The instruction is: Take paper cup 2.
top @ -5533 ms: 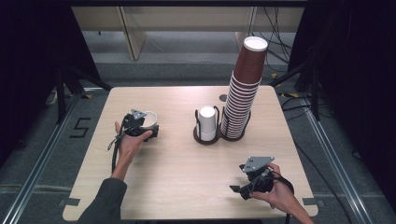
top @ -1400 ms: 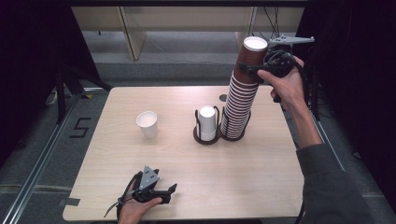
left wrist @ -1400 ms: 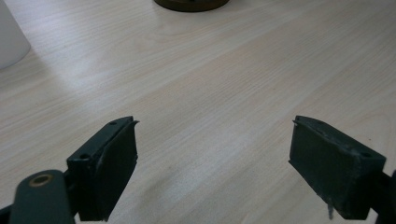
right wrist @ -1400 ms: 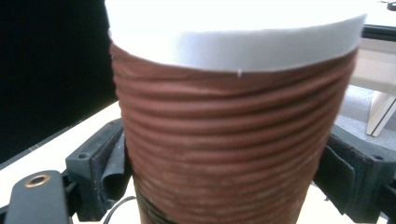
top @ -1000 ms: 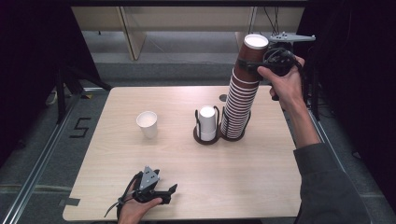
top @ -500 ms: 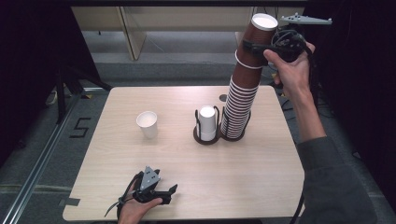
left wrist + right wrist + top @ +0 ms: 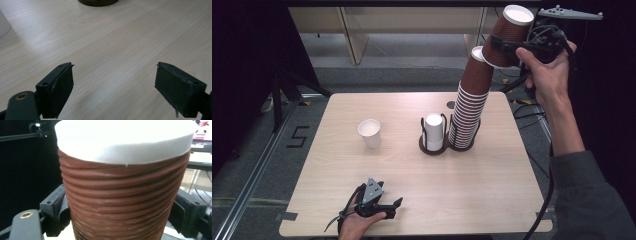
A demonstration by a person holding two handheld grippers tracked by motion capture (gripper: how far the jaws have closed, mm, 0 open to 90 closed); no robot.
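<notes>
The right gripper [image 7: 507,47] is raised high above the far right corner of the table [image 7: 492,195], its two jaws clamped on the ribbed sides of a brown paper cup [image 7: 507,35]. In the right gripper view the pads press against both sides of that cup [image 7: 122,202] just below its white rim, so the jaws stand as wide as the cup is. The cup is tilted to the right and hangs clear of the tall stack of brown cups [image 7: 469,105] beneath it; the white rim of the stack's top cup shows just below and to the left of the held one. The stack rises from a dark holder [image 7: 432,149] near the middle of the table, leaning to the right towards its top. A short white stack [image 7: 433,131] sits in the holder's left ring. A single white cup [image 7: 370,133] stands alone, well to the left.

The left gripper [image 7: 387,206] rests low at the near edge of the table, left of centre. Its jaws stand apart with only bare tabletop [image 7: 120,50] between them, holding nothing.
</notes>
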